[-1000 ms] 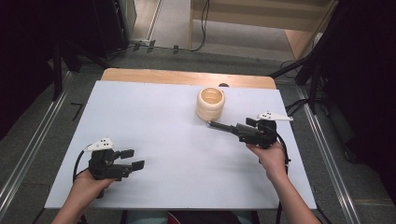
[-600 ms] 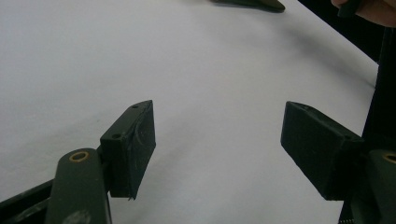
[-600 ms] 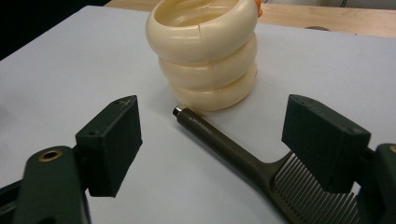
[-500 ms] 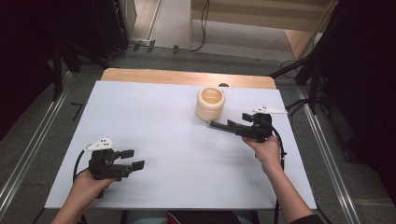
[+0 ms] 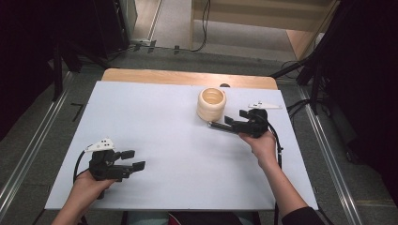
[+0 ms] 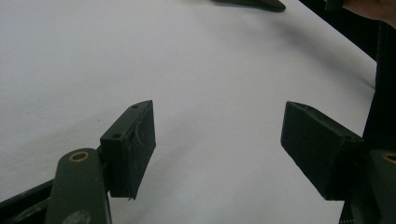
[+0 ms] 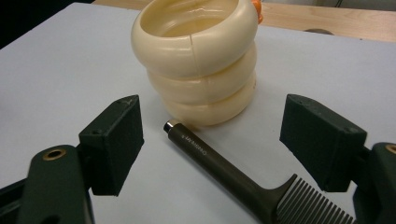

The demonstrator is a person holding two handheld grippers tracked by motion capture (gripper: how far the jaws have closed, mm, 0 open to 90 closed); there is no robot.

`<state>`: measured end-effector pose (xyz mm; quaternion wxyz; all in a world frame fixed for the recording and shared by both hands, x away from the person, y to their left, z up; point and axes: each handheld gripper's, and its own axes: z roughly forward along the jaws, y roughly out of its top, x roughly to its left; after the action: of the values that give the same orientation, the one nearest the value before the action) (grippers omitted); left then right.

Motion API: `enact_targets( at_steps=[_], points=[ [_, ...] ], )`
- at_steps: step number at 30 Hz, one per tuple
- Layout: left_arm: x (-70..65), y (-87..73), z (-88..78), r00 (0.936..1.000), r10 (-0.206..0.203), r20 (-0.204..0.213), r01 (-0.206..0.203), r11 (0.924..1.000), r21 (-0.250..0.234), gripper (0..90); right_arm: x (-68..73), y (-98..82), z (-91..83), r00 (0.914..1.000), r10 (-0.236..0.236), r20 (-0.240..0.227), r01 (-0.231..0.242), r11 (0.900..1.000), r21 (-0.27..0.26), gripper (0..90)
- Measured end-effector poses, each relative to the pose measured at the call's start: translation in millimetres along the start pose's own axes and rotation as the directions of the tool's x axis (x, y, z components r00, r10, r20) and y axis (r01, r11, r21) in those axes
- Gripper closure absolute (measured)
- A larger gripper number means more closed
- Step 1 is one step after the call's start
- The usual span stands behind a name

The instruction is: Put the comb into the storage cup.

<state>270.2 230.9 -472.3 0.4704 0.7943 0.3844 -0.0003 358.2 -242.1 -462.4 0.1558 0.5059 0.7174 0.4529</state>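
Just beside the cream ribbed cup (image 7: 198, 60), which stands upright toward the far side of the white table (image 5: 159, 126), a dark comb (image 7: 243, 179) lies flat with its handle tip nearly touching the cup's base, its teeth pointing away from the cup. Over that comb hovers the right gripper (image 7: 219, 140), jaws spread wide with one on each side of the handle and neither touching it. Well apart from the cup, at the near left part of the table, the left gripper (image 5: 133, 159) is held with its jaws wide apart over bare surface, holding nothing.
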Motion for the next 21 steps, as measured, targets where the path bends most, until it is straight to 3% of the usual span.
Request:
enact_targets(
  at_steps=[14, 21],
  points=[
    [0.7, 0.0, -0.6, 1.0, 0.001, -0.002, -0.001, 1.0, -0.003, 27.2, -1.1, 4.7, 24.8, 0.9989, 0.008, 0.047, -0.007, 1.0, -0.015, 23.1],
    [0.7, -0.1, -0.7, 1.0, 0.001, -0.001, -0.001, 1.0, -0.003, 27.2, -1.2, 3.6, 30.9, 0.9978, 0.004, 0.067, -0.003, 1.0, -0.026, 32.3]
  ],
)
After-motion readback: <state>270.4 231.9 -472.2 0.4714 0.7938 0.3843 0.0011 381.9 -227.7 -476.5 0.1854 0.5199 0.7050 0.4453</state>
